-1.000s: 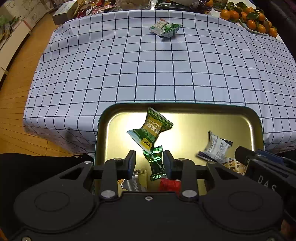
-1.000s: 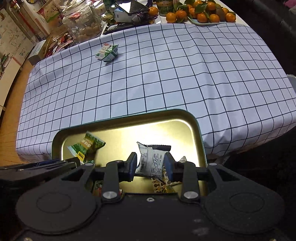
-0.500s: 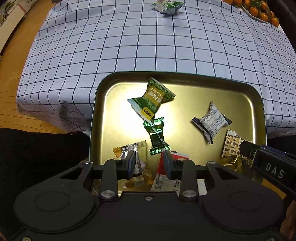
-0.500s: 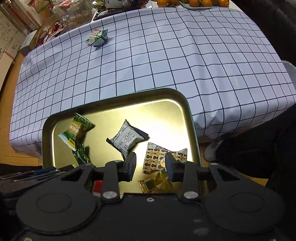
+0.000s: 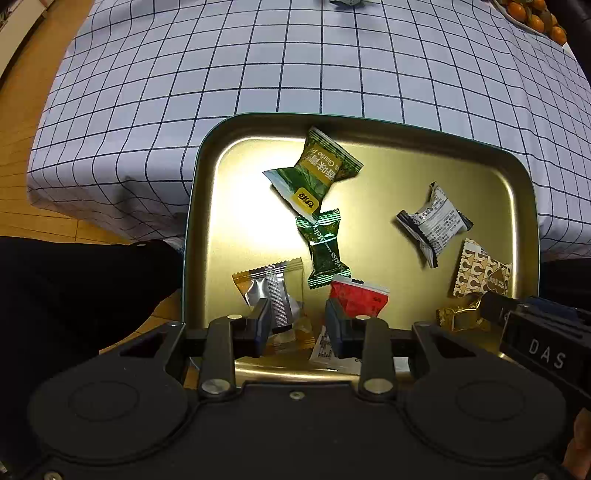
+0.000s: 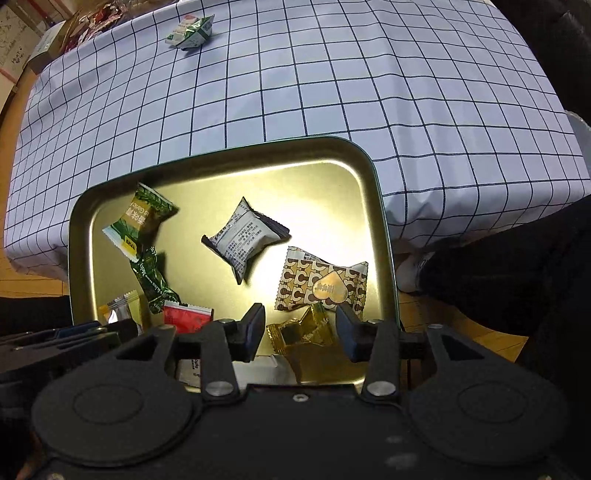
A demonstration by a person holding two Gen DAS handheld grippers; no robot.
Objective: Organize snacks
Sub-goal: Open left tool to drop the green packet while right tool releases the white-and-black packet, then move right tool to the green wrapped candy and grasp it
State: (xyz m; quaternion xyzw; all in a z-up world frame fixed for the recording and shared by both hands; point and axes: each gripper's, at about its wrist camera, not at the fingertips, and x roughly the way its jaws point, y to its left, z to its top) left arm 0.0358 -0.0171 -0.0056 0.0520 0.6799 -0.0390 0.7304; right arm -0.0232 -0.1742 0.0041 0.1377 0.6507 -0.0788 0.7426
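A gold tray (image 5: pixel 189 221) (image 6: pixel 386 240) with a green rim holds several wrapped snacks. My left gripper (image 5: pixel 297 325) hangs open over its near side, above an orange-silver pack (image 5: pixel 271 291) and a red pack (image 5: pixel 360 295), pressing on neither. My right gripper (image 6: pixel 301 328) points down over the tray's near right corner with its jaws opening. A gold foil candy (image 6: pixel 301 328) lies on the tray between them, not gripped. The grey-white pack (image 6: pixel 243 240) lies loose mid-tray beside a brown patterned pack (image 6: pixel 321 284). One green-white snack (image 6: pixel 190 32) lies far off on the checked cloth.
The tray juts past the near edge of the checked tablecloth (image 6: pixel 332 92), over wooden floor (image 5: pixel 22 221). Dark-clothed legs (image 6: pixel 517 266) flank it. Oranges (image 5: pixel 535 18) sit at the table's far right and boxes (image 6: pixel 44 48) at its far left.
The right gripper let go of the grey-white pack, which now lies in the tray, and its jaws spread wider. Both views tipped down toward the tray's near side.
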